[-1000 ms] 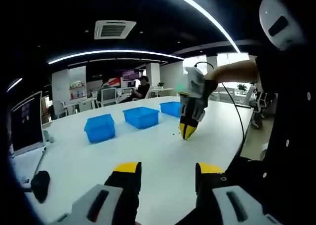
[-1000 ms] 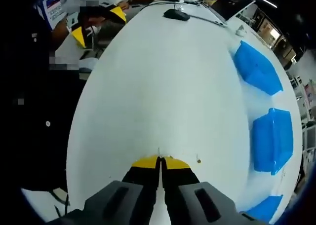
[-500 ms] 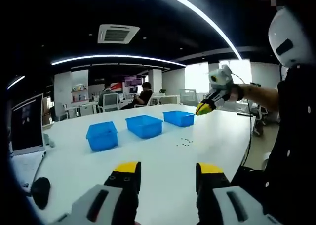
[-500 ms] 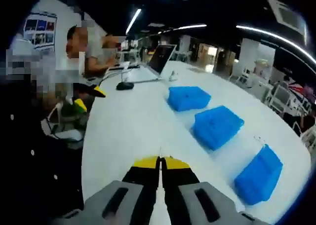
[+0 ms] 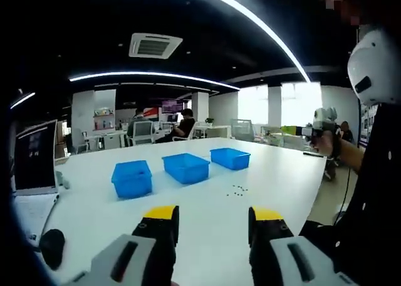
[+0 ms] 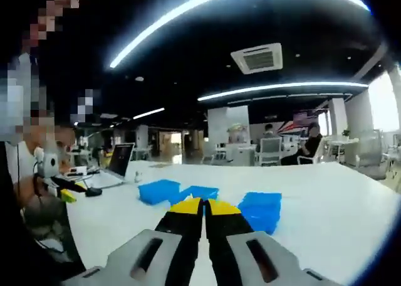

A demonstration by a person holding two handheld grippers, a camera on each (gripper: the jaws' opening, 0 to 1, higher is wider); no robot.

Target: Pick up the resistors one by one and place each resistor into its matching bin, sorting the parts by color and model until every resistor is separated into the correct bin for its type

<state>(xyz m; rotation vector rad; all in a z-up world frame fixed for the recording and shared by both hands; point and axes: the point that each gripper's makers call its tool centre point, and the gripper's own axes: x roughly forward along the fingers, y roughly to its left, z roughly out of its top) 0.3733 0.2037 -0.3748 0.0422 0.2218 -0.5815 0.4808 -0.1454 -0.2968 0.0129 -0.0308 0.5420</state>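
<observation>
On glossy white table (image 5: 207,217): three rectangular blue plastic bins (image 5: 186,167); left hand-held gripper (image 5: 210,216) released, right (image 6: 203,207) clenched.

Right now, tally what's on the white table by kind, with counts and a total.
Blue bins: 3
Laptops: 1
Computer mice: 1
Clusters of loose resistors: 1, individual parts too small to count
Total: 6

Closed right claw (image 6: 204,206) above blue bins (image 6: 260,209)
</observation>
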